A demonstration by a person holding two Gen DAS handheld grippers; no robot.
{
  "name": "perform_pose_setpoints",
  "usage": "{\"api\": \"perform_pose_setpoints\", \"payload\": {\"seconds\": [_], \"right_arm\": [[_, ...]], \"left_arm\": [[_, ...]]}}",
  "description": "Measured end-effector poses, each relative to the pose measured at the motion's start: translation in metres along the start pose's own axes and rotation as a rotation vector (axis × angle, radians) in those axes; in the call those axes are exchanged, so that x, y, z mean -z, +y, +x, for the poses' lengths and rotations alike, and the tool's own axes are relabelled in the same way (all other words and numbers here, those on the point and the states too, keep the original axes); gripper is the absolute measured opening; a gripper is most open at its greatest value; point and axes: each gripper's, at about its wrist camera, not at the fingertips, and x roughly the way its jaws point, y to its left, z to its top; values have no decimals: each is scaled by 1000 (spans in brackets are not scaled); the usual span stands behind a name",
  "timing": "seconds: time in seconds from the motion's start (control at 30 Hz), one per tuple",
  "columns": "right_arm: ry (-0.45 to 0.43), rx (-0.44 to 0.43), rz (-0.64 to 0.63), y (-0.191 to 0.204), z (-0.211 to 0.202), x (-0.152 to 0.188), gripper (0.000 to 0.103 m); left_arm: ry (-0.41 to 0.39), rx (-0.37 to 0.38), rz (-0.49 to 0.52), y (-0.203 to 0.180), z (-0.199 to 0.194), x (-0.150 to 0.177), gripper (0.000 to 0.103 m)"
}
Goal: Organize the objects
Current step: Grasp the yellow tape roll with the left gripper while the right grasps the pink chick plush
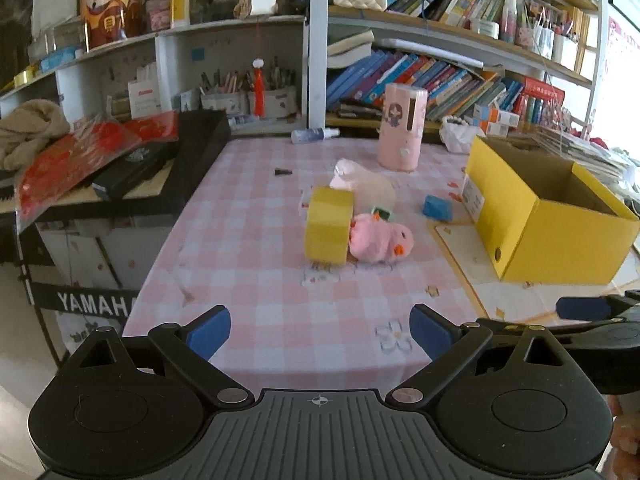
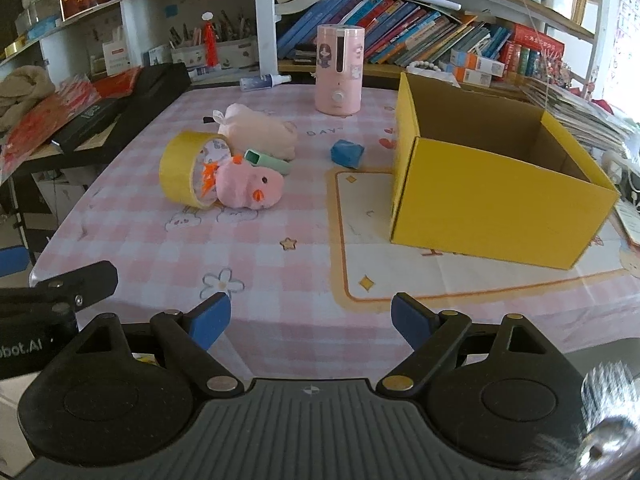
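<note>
On the pink checked tablecloth (image 2: 280, 216) a yellow tape roll (image 2: 185, 168) stands on edge beside a pink chick plush (image 2: 250, 188). Behind them lie a pale pink pouch (image 2: 260, 130) and a green tube (image 2: 266, 161). A blue lump (image 2: 347, 153) sits closer to the open yellow box (image 2: 492, 192). In the left wrist view the tape roll (image 1: 329, 226), chick (image 1: 380, 242), blue lump (image 1: 438, 208) and box (image 1: 560, 236) appear ahead. My left gripper (image 1: 320, 332) and right gripper (image 2: 311, 320) both hang open over the table's near edge, nothing between their fingers.
A pink cylindrical appliance (image 2: 339, 69) and a spray bottle (image 2: 264, 81) stand at the table's back. Shelves of books (image 2: 420, 40) rise behind. A black keyboard case (image 1: 160, 160) with red packets borders the table on the left. Papers pile up at far right.
</note>
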Motion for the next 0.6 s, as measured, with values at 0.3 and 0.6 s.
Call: {"api": "perform_pose_setpoints", "payload": {"seconds": [0.3, 0.6], "right_arm": [[-1, -54, -69, 1, 39, -33, 83], [8, -138, -151, -3, 81, -68, 77]], "left_arm": [[-3, -11, -74, 10, 44, -33, 97], [30, -16, -77, 5, 97, -66, 96]]}}
